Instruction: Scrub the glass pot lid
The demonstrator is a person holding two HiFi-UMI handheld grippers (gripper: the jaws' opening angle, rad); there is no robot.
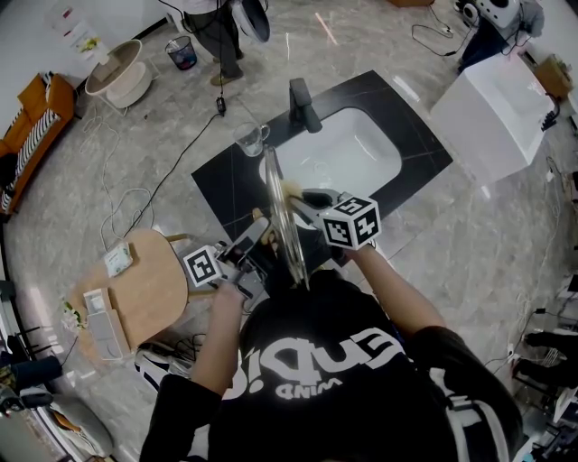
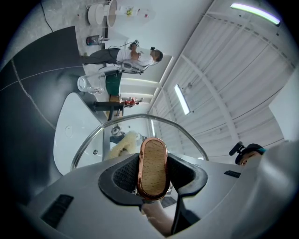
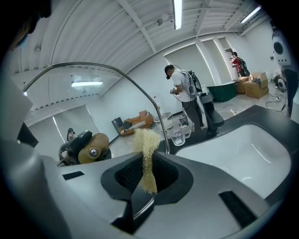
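Observation:
The glass pot lid [image 1: 283, 227] is held on edge over the near side of the white sink [image 1: 357, 149]. Its wooden, copper-rimmed knob [image 2: 153, 167] sits between the jaws of my left gripper [image 2: 153, 161], which is shut on it. In the left gripper view the lid's steel rim [image 2: 135, 117] arcs above the knob. My right gripper [image 3: 147, 170] is shut on a pale yellow fibrous scrubber [image 3: 146, 151]. The scrubber's free end lies against the far face of the glass near the rim [image 3: 148, 100]. Through the glass the knob's fixing [image 3: 93, 149] and the left gripper show.
A black faucet [image 1: 302, 104] and a glass mug [image 1: 250, 137] stand on the black counter [image 1: 226, 180] behind the sink. A round wooden stool [image 1: 153, 280] is at the left, a white box [image 1: 497, 113] at the right. A person [image 1: 217, 27] stands farther back.

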